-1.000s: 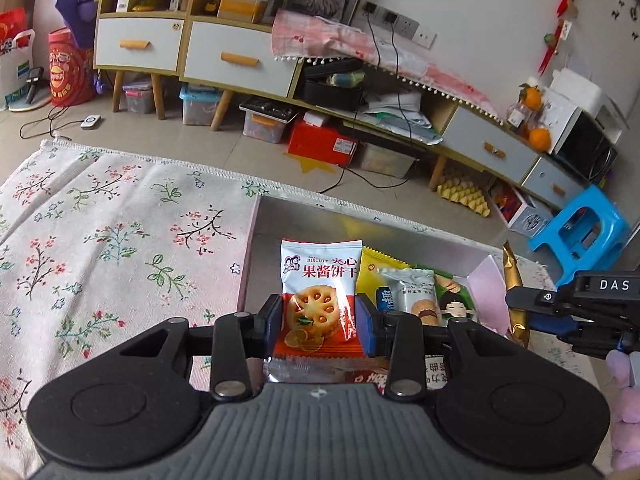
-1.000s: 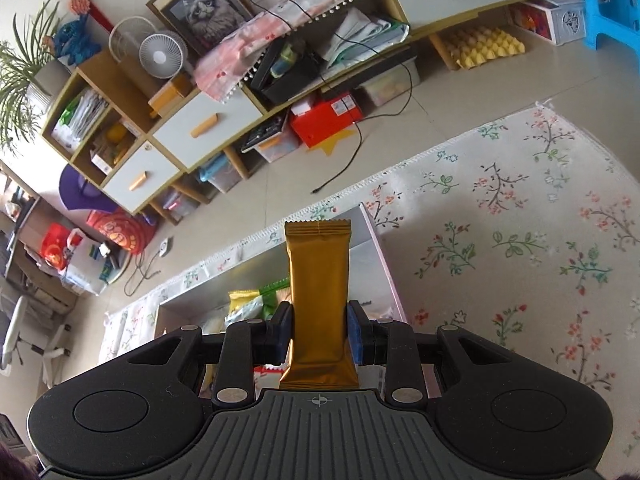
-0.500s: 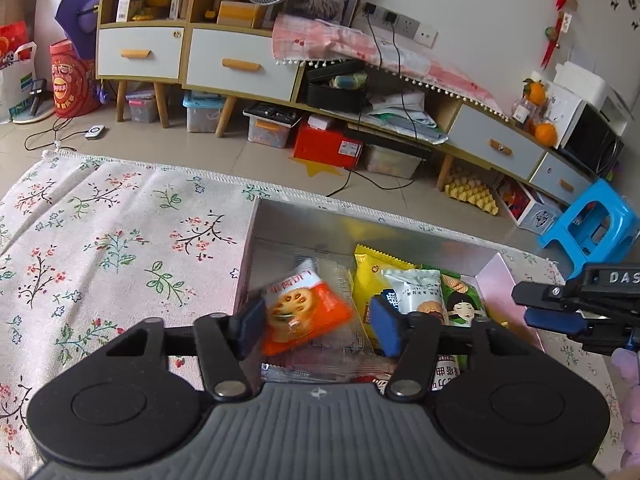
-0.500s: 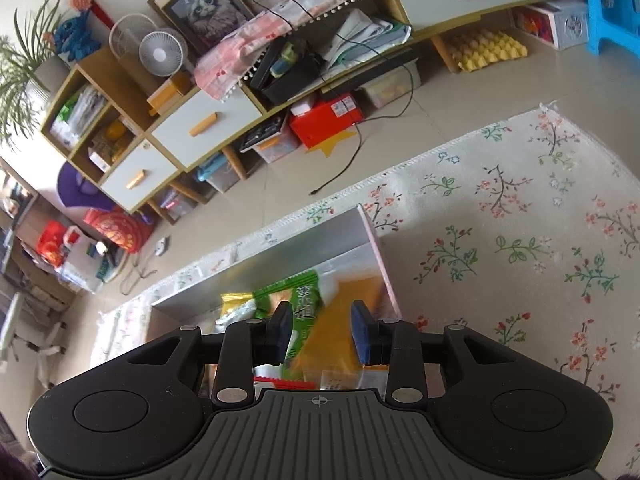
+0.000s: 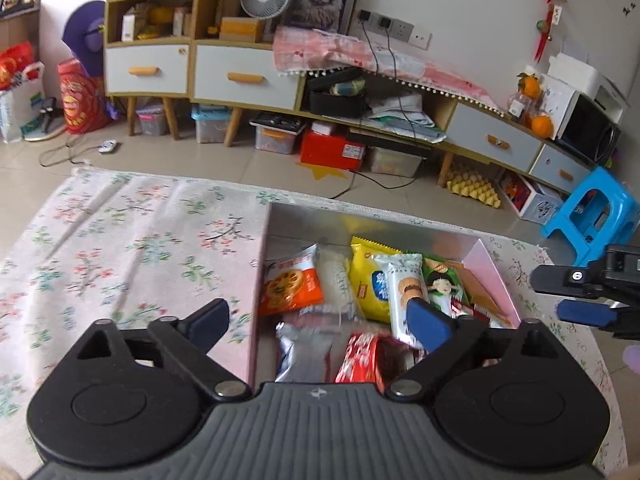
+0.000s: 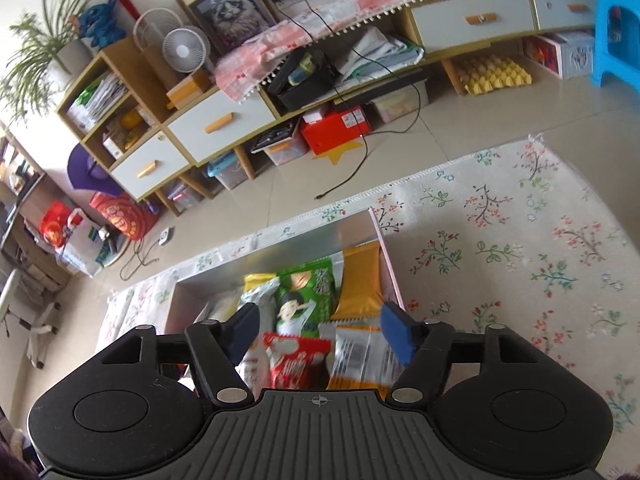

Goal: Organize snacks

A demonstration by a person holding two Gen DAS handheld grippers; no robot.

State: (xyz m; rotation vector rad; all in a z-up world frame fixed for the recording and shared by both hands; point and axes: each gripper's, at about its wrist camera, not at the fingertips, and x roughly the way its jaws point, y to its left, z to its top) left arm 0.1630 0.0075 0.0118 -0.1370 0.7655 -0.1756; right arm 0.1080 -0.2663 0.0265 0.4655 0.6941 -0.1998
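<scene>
A pink box with a silver inside holds several snack packets. The orange biscuit packet lies loose at its left end, beside yellow and white packets. My left gripper hangs over the box with its jaws opening wide and nothing between the pads. In the right wrist view a gold packet lies flat against the right wall of the box, next to a green packet. My right gripper is above them, jaws opening and holding nothing. That right gripper also shows at the right edge of the left wrist view.
The box sits on a floral cloth that spreads left and right of it. Beyond lie a tiled floor, a low cabinet with drawers, a red box and a blue stool.
Both grippers let go: the orange biscuit packet dropped into the left of the box and the gold packet fell flat at its right wall. Both sets of jaws spread wide and drew up.
</scene>
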